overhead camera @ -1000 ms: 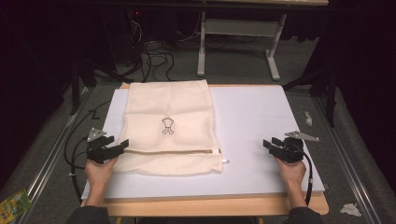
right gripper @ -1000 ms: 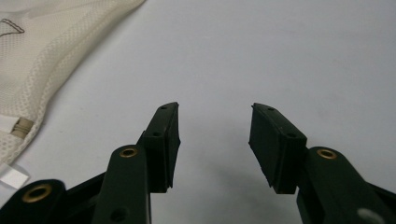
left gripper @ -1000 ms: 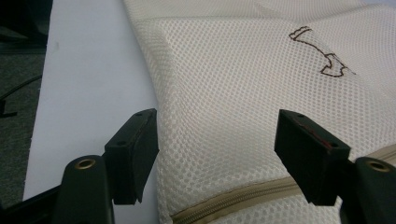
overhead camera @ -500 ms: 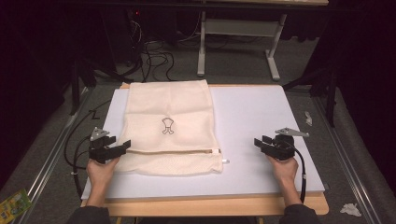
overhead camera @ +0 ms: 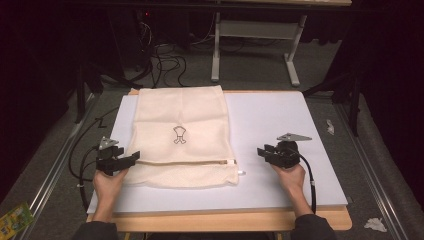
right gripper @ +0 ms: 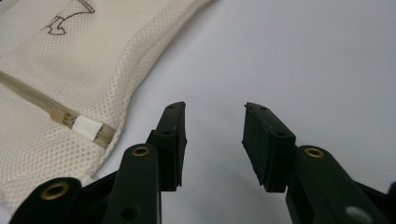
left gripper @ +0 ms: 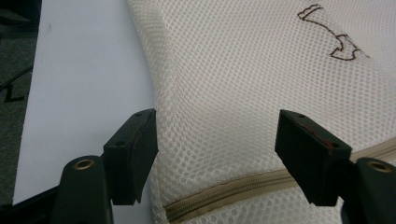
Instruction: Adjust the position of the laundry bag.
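Cream mesh bag (overhead camera: 181, 137) flat | left gripper (left gripper: 217, 149) released, jaws straddling its zipper edge | right gripper (right gripper: 212, 140) released, jaws just been narrowing, nothing between, bag just beside

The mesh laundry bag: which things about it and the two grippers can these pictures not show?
- mesh laundry bag: contents hidden by its weave, all views.
- zipper: its near end cut off by the frame edge, left gripper view.
- left gripper: contact with the bag unclear, high view too small.

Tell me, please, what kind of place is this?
Probably a lab or workshop set up for recording: a white board on a wooden table, a mesh laundry bag on it, loose cables on grey carpet, and dark surroundings.
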Available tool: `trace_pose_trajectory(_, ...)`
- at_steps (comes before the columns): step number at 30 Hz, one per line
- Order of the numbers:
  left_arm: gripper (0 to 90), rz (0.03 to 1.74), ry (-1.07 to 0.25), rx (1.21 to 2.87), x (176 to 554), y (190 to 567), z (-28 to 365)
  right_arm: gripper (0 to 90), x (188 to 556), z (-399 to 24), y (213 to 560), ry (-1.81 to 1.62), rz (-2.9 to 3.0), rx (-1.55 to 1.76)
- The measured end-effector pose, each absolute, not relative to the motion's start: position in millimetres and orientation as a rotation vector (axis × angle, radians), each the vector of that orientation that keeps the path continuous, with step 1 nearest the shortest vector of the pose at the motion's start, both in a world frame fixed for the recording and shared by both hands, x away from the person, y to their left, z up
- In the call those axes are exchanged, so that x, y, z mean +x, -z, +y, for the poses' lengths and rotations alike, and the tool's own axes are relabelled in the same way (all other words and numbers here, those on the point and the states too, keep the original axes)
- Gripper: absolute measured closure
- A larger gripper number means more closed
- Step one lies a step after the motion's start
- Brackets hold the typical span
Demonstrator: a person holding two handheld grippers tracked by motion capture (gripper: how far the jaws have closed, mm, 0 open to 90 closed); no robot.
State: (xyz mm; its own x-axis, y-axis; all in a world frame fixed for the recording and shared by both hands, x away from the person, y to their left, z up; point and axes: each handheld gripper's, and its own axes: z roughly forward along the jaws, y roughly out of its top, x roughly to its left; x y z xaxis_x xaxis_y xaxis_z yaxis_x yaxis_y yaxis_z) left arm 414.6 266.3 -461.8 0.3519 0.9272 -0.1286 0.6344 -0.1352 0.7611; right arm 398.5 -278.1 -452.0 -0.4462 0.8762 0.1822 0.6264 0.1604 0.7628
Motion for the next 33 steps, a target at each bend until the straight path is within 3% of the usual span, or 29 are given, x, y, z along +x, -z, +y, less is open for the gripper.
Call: trace_pose_trajectory(33, 32.6, 1.501, -0.431, 1.909, 434, 473, 262, 57.4, 437, -197, 462, -1.176, 2.387, 1.43)
